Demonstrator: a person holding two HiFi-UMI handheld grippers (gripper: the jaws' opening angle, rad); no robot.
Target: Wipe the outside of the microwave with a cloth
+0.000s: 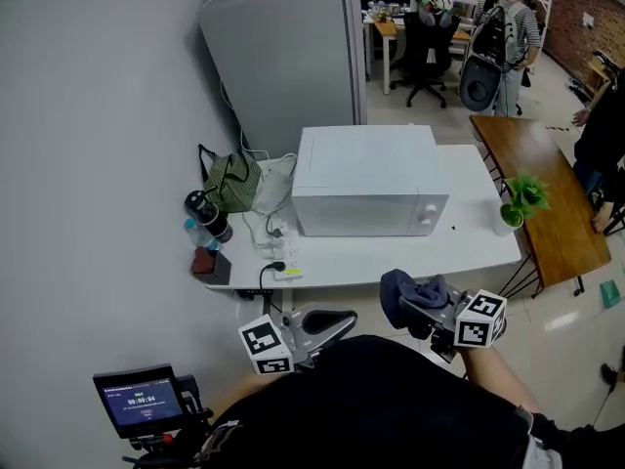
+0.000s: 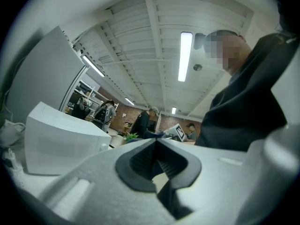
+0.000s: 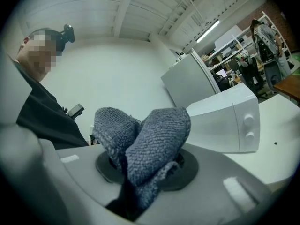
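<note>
A white microwave [image 1: 366,182] stands on the white table [image 1: 488,237], its door and two knobs facing me. It also shows in the left gripper view as the microwave [image 2: 61,142] and in the right gripper view as the microwave [image 3: 225,121]. My right gripper [image 1: 430,311] hovers off the table's near edge, shut on a bunched blue-grey cloth [image 1: 412,293]; the cloth [image 3: 145,142] bulges out between the jaws of the right gripper [image 3: 145,172]. My left gripper [image 1: 327,328] is held low near my body, its dark pads [image 2: 140,165] closed together with nothing in them.
A grey refrigerator [image 1: 288,57] stands behind the table. A green bag [image 1: 232,181], white cloth bag, black bottle [image 1: 207,213], power strip [image 1: 283,262] and cables lie on the table's left. A small potted plant [image 1: 520,201] sits at its right edge. People stand near a wooden table [image 1: 547,193].
</note>
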